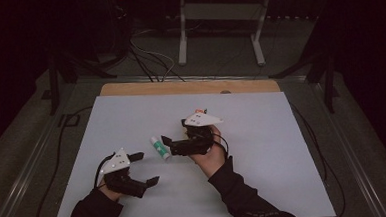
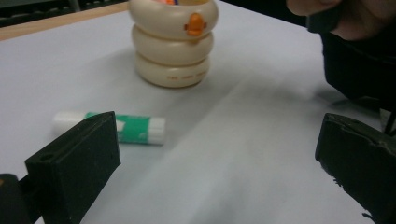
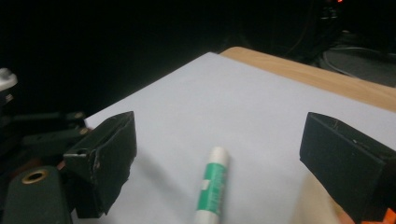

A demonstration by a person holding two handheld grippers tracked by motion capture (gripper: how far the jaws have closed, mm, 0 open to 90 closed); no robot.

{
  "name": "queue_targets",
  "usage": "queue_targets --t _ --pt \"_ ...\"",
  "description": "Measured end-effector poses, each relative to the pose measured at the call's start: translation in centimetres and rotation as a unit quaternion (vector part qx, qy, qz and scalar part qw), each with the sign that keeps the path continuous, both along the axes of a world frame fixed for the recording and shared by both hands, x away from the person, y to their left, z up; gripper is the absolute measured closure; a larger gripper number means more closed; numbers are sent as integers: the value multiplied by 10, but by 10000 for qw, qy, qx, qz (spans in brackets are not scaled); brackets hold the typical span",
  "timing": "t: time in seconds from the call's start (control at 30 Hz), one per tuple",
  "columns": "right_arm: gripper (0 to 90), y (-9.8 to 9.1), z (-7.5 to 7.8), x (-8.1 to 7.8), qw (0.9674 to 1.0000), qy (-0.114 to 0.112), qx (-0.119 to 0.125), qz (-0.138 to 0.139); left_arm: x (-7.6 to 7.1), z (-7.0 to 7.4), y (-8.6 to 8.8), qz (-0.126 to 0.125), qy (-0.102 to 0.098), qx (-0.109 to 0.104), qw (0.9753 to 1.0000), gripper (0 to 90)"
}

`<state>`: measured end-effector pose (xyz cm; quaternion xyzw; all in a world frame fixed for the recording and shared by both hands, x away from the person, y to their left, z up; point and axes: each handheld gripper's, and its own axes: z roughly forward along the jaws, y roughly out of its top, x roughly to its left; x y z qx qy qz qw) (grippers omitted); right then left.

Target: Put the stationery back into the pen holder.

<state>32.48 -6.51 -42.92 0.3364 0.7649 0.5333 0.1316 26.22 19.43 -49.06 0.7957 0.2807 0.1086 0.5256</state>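
The right tool (image 3: 219,154) (jaws wide, empty) frames the glue stick (image 3: 212,186) on the counter (image 3: 224,102), so closing likely comes next.

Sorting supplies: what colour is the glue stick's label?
Green, on a white glue stick; clearest in the right gripper view.

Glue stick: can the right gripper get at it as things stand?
Probably yes. The glue stick lies flat on the white board, in line between the open jaws of the right gripper, with nothing lying between them.
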Motion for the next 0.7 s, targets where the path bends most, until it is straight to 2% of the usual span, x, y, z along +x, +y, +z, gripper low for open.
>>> queue_targets --t 0.07,0.13,0.4,0.57,0.7 --pt "142 4 -2 -2 10000 -16 -13 40 0 0 4 79 -29 63 9999 4" --pt "142 8 -5 -3 10000 -8 -21 36 1 0 7 131 -24 31 9999 4" --pt "177 24 -20 -5 9998 88 -184 55 1 0 10 109 -20 -72 9999 4" --pt "247 29 -31 -2 9995 252 -201 -67 1 1 10 99 -15 -86 9999 4" --pt "277 33 -41 1 9985 377 -363 -156 1 1 10 103 -4 -87 9999 4"
